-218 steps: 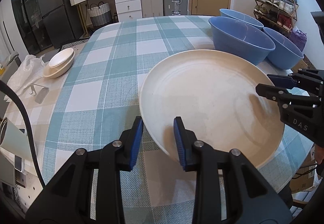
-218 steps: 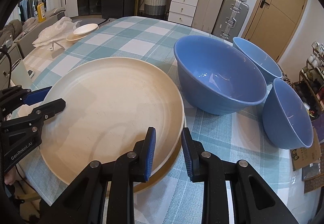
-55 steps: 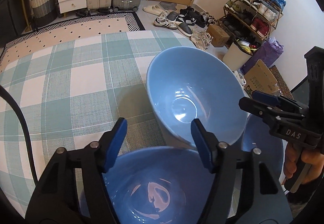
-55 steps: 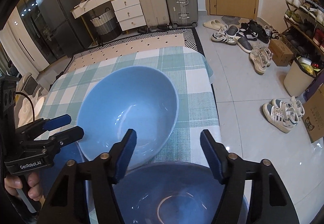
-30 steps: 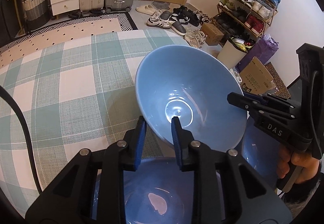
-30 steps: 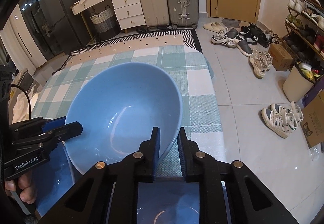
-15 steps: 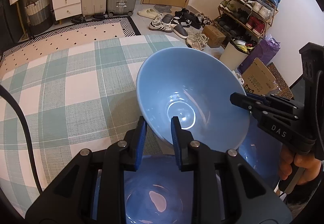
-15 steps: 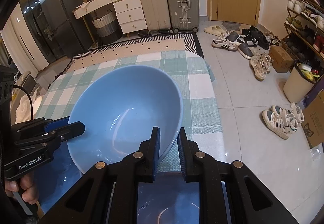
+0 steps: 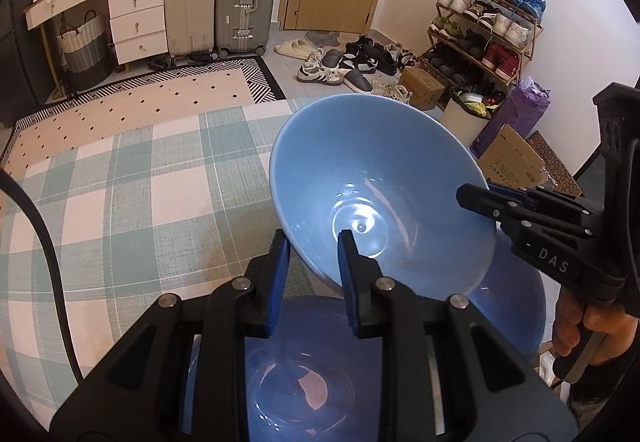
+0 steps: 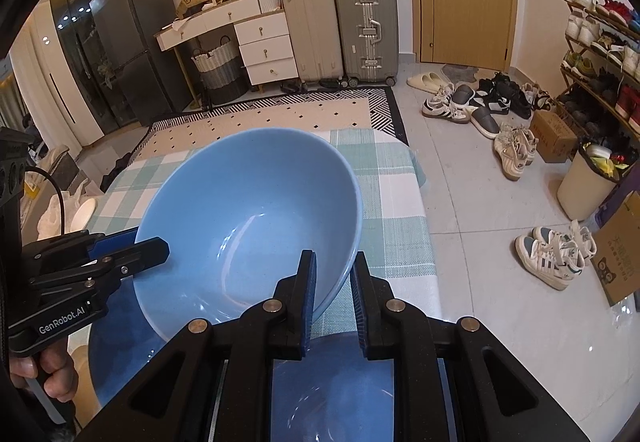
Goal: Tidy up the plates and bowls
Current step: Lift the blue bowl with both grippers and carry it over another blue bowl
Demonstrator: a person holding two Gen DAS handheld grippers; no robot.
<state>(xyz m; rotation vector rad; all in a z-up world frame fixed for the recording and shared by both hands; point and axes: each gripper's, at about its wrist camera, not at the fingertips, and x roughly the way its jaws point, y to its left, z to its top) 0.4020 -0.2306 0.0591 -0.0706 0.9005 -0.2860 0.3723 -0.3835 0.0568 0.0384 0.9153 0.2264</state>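
A large blue bowl (image 9: 380, 194) (image 10: 248, 226) hangs tilted above the checked table, held by its rim from two sides. My left gripper (image 9: 312, 242) is shut on the near-left rim, one pad inside and one outside. My right gripper (image 10: 332, 262) is shut on the opposite rim; its tip (image 9: 474, 198) shows in the left wrist view, and the left gripper's tip (image 10: 148, 246) in the right wrist view. Under the held bowl sit two more blue bowls: one (image 9: 300, 382) below my left gripper, one (image 10: 332, 382) below my right.
The green-and-white checked tablecloth (image 9: 120, 202) stretches left; the table's edge (image 10: 416, 202) drops to the tiled floor on the right. Small cream dishes (image 10: 86, 210) lie at the far left. Shoes, boxes and a bin stand on the floor beyond.
Both grippers have risen with the blue bowl, which now hangs higher above the two bowls below. Before that, both grippers shut on its rim.
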